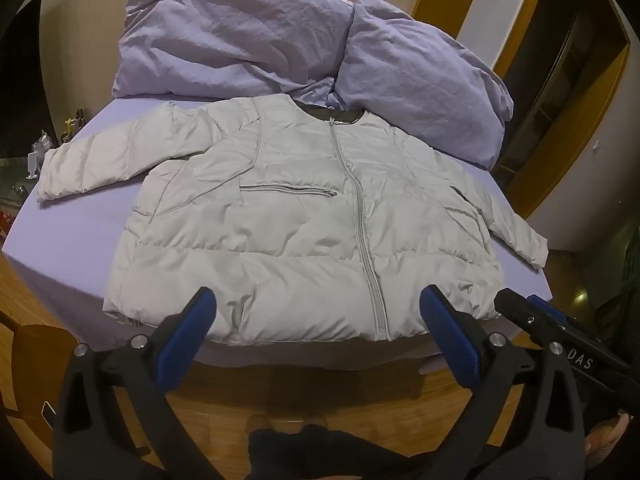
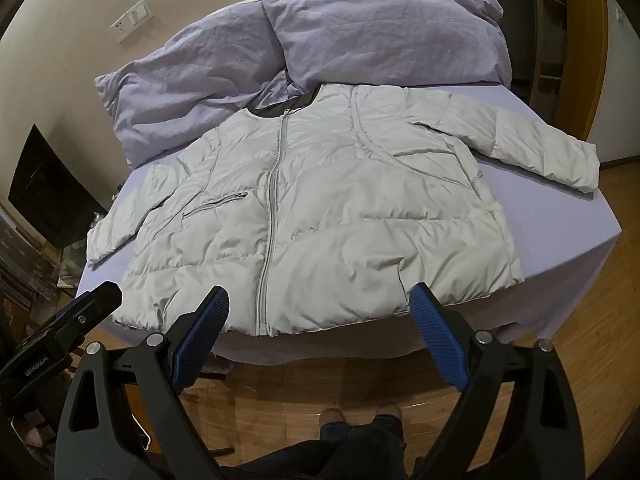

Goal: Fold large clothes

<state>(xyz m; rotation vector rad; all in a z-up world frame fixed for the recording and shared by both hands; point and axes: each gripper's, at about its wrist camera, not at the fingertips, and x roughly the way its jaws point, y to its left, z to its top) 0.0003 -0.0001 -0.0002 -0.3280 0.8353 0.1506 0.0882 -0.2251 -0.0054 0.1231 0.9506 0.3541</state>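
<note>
Left wrist view, left gripper [image 1: 318,312] spread wide and empty just short of hem of pale puffer jacket [image 1: 288,216], jacket zipped and flat on lilac bed [image 1: 80,232], right gripper [image 2: 320,312] likewise gaping, holding nothing, pillows [image 2: 360,32] beyond collar.

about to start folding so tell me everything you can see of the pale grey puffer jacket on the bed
The pale grey quilted puffer jacket lies flat, front up, on the lilac-sheeted bed. Its shell looks like smooth, slightly shiny padded fabric. The grey front zip is closed to the collarless neck, where dark lining shows. A zipped chest pocket sits beside it. Both sleeves spread outward. The hem reaches the bed's near edge; the neckline meets the lilac pillows. Neither tool touches it.
</note>
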